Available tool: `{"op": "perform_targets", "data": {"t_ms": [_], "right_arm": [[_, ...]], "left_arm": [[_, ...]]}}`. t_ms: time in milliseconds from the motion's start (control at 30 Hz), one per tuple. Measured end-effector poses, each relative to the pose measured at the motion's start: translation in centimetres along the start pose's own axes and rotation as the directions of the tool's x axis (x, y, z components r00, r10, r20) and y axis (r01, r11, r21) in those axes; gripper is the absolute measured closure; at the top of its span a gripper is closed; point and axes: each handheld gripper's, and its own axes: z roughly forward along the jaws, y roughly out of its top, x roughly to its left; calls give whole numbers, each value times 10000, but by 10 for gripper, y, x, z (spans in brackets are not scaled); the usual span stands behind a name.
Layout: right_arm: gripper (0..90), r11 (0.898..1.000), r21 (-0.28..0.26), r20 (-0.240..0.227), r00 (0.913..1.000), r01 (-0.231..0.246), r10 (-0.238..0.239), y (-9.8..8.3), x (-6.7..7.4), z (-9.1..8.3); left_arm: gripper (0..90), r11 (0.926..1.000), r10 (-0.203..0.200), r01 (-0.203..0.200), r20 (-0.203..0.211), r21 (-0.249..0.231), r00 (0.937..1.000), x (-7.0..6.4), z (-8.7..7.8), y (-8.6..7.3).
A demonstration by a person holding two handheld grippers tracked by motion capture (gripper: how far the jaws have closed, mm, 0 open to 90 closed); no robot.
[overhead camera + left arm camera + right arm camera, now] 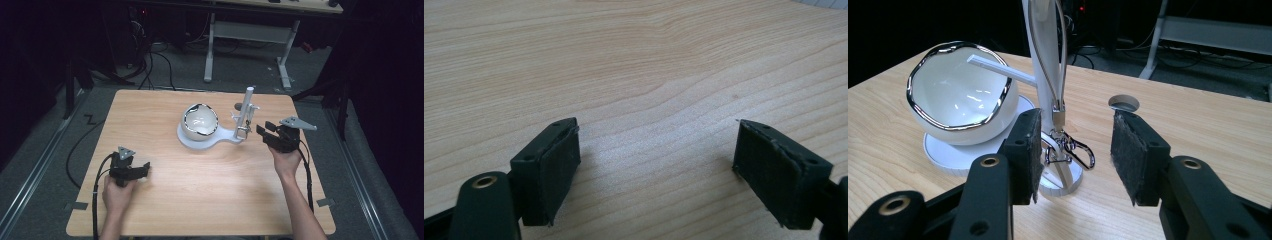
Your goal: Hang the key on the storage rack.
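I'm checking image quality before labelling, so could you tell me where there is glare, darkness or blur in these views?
High view: the table is evenly lit, the room around it nearly black. Right gripper view: bright glints on the bowl and its shiny rim; the near jaws look slightly soft, the background is dark. Left gripper view: even light on the wood grain, with soft shadows beside the jaws.

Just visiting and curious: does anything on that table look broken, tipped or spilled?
Nothing looks spilled or broken. The white bowl sits tilted on its stand, apparently by design. Both claws, left and right, are open and hold nothing.
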Motion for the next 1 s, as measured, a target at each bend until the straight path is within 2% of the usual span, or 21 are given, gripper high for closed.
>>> {"op": "perform_targets", "data": {"t_ms": [533,1000], "right_arm": [[542,9999,-88,240,9997,-100,102,-8,-11,-22],[537,9995,12,487,9983,-308,307,-22,-21,-33]], "left_arm": [[191,10000,-4,4,-3,-2,10000,0,0,0],[191,10000,-6,6,-5,-1,10000,0,0,0]]}}
